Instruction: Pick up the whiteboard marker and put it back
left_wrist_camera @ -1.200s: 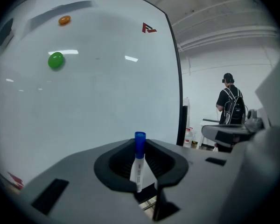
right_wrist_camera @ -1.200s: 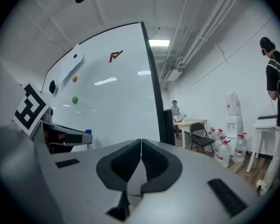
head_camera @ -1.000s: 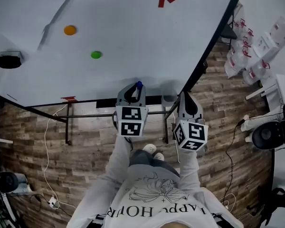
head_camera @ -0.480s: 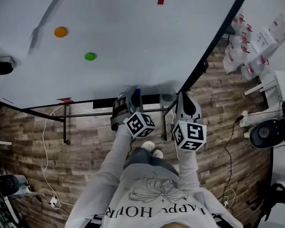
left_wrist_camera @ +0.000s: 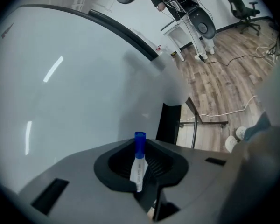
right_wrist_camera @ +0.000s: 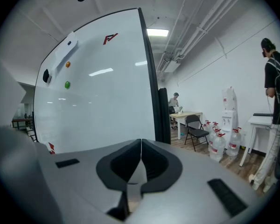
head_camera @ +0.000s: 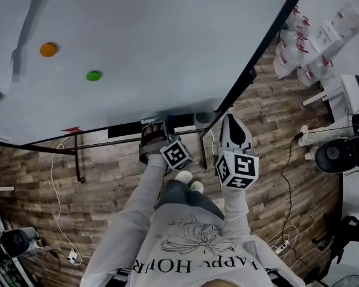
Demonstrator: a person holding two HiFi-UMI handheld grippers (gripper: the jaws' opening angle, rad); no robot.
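Observation:
A whiteboard marker (left_wrist_camera: 138, 168) with a white barrel and a blue cap stands between the jaws of my left gripper (left_wrist_camera: 144, 149), which is shut on it, cap pointing away from me. In the head view the left gripper (head_camera: 164, 125) sits low at the whiteboard's (head_camera: 143, 46) bottom edge, and the marker's blue cap (head_camera: 170, 119) just shows beyond its tips. My right gripper (head_camera: 228, 120) hangs beside the board's right lower corner. Its jaws (right_wrist_camera: 140, 146) are pressed together with nothing between them.
An orange magnet (head_camera: 48, 49) and a green magnet (head_camera: 93, 75) stick to the board. A small grey holder (head_camera: 204, 117) sits at the board's lower edge between the grippers. Water bottles (head_camera: 290, 49) stand at the right. People are at a table and a stand in the right gripper view.
My left gripper has sunk toward the board's bottom edge and rolled, so its marker cube now faces another way; the marker stays held. The right gripper dropped slightly.

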